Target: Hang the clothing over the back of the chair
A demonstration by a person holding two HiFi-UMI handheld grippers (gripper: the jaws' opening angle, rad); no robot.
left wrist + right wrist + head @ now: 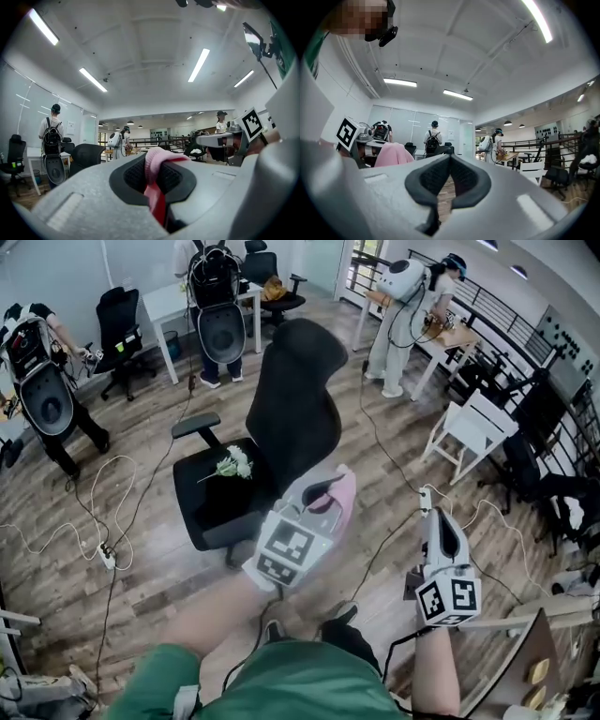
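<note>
A black office chair (295, 409) stands in the middle of the wooden floor with its back toward me. A small white flower (234, 464) lies on its seat. My left gripper (323, 491) is shut on a pink piece of clothing (343, 500), just in front of the chair's back. In the left gripper view the pink cloth (156, 174) is pinched between the dark pads and hangs down. My right gripper (441, 519) is to the right, away from the chair, level with the left one. Its pads (433, 180) meet at the tips with nothing between them.
Cables and a power strip (106, 556) trail over the floor on the left, and another cable (394, 460) runs on the right. A white chair (466, 435) stands at the right. Several people with backpack rigs (221, 306) work at the white desks (169, 304) behind.
</note>
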